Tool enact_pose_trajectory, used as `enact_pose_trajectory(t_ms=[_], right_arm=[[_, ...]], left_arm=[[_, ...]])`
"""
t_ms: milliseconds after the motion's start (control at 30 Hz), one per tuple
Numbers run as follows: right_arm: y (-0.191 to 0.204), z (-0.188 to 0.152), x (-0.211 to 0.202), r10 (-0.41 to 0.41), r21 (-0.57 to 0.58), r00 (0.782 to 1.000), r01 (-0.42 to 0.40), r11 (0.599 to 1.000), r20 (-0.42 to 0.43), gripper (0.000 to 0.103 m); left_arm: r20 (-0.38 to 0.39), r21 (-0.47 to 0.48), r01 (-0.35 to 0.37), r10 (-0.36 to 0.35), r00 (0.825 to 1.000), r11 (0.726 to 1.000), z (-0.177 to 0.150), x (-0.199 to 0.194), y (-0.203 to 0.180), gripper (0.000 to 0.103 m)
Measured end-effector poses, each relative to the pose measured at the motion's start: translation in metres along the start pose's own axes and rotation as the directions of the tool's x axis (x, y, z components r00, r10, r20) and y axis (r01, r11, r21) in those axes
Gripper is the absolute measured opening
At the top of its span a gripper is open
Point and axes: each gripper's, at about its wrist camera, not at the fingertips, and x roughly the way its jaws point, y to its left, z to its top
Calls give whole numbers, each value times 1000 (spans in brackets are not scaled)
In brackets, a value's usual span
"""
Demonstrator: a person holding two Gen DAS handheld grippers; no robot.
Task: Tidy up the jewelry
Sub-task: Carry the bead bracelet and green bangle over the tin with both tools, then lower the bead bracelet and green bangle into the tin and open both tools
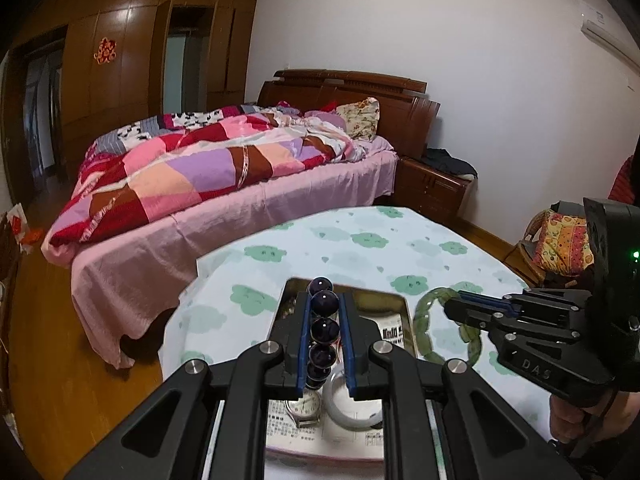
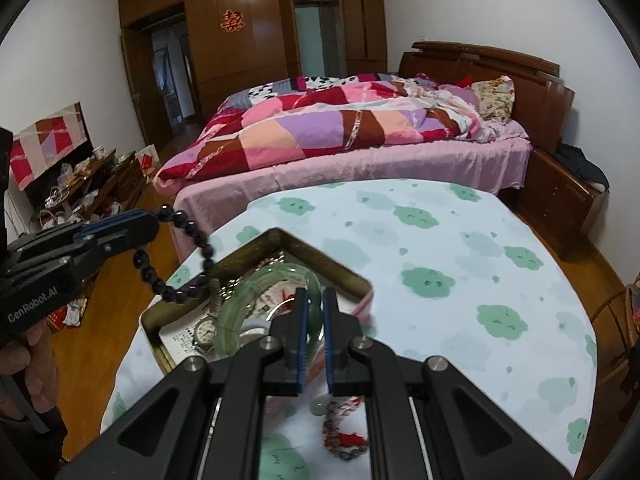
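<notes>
My left gripper [image 1: 325, 300] is shut on a dark purple bead bracelet [image 1: 323, 330] and holds it above the metal tray [image 1: 404, 312]. The bracelet [image 2: 188, 264] hangs from the left gripper [image 2: 154, 218] in the right wrist view. My right gripper [image 2: 315, 294] is shut on a green jade bangle [image 2: 256, 284], held over the tray [image 2: 256, 244]. The right gripper [image 1: 450, 308] and bangle [image 1: 424, 332] show beside the tray in the left wrist view. A wristwatch [image 1: 304, 406] and a pale bangle [image 1: 352, 404] lie in the tray.
The tray sits on a table with a white cloth with green prints [image 2: 460, 240]. A red and grey beaded piece [image 2: 344, 436] lies under my right gripper. A bed [image 1: 200, 168] stands beyond the table, a nightstand [image 2: 564, 200] beside it.
</notes>
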Motion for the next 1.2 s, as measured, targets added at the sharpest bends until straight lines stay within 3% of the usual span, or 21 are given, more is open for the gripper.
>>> enact_pose_trajectory(t_ms=[533, 767, 1200], right_arm=[[41, -25, 31, 32, -88, 994, -41, 995, -105, 9], [45, -35, 45, 18, -109, 989, -35, 993, -147, 9], [46, -43, 49, 8, -117, 986, -27, 993, -165, 9]], left_arm=[[-95, -24, -17, 15, 995, 1000, -33, 17, 12, 13], [-144, -7, -52, 50, 988, 999, -48, 34, 13, 14], [-173, -9, -39, 37, 984, 999, -57, 42, 13, 14]])
